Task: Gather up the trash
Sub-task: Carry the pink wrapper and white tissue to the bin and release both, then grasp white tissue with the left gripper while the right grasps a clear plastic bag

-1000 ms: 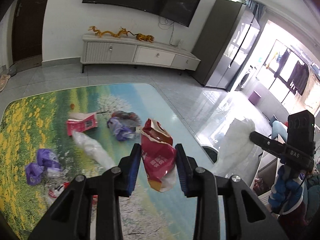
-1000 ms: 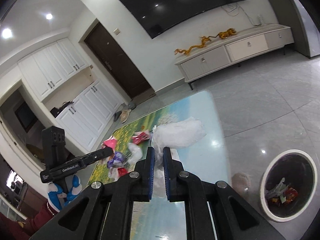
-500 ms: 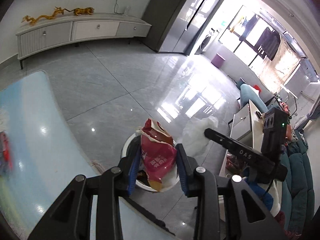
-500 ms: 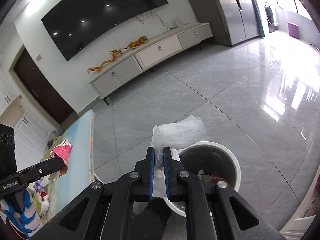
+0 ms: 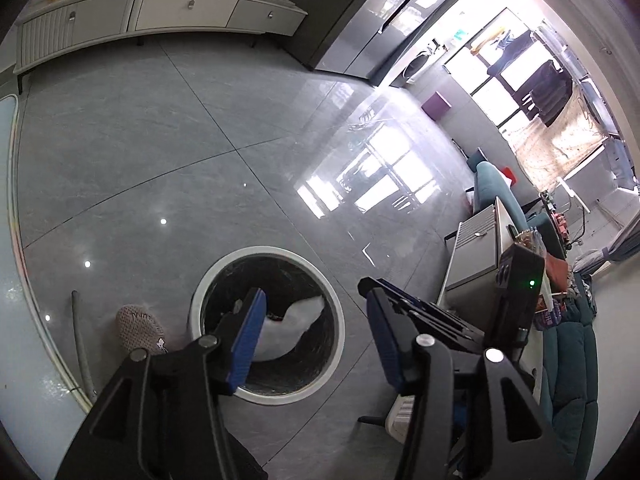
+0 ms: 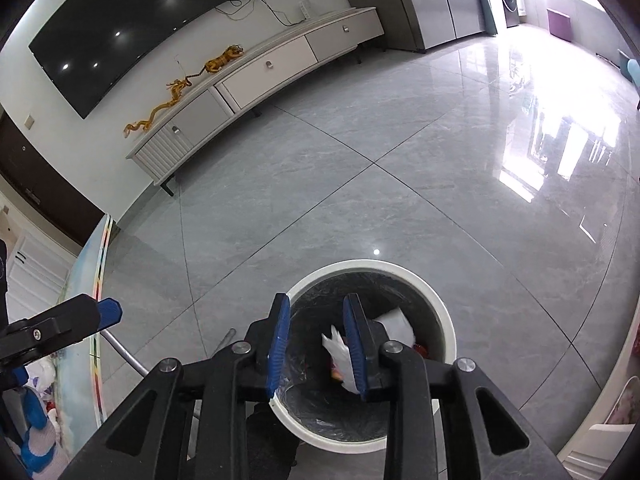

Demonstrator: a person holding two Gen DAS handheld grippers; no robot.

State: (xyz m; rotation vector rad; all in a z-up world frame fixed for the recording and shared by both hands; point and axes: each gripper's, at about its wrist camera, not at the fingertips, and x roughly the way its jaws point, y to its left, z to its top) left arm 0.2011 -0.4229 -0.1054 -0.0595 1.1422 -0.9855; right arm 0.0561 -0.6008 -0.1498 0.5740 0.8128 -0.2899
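A round white trash bin (image 5: 330, 307) with a black liner stands on the grey floor, and also shows in the right wrist view (image 6: 446, 322). White plastic trash (image 5: 298, 316) lies inside it, seen too in the right wrist view (image 6: 394, 322), with a bit of red wrapper (image 6: 418, 347). My left gripper (image 5: 314, 332) is open and empty above the bin. My right gripper (image 6: 316, 338) is open and empty above the bin too. The right gripper shows at the right of the left wrist view (image 5: 404, 306).
The table edge (image 5: 24, 280) runs along the left, also in the right wrist view (image 6: 94, 300), with a metal leg (image 5: 82, 344) and a slippered foot (image 5: 138, 328) by the bin. A TV cabinet (image 6: 256, 76) stands far back. A side table (image 5: 476, 256) and sofa (image 5: 576, 360) are at right.
Both grippers have opened over the bin. The red snack wrapper and the white plastic bag have dropped out of them into the bin.
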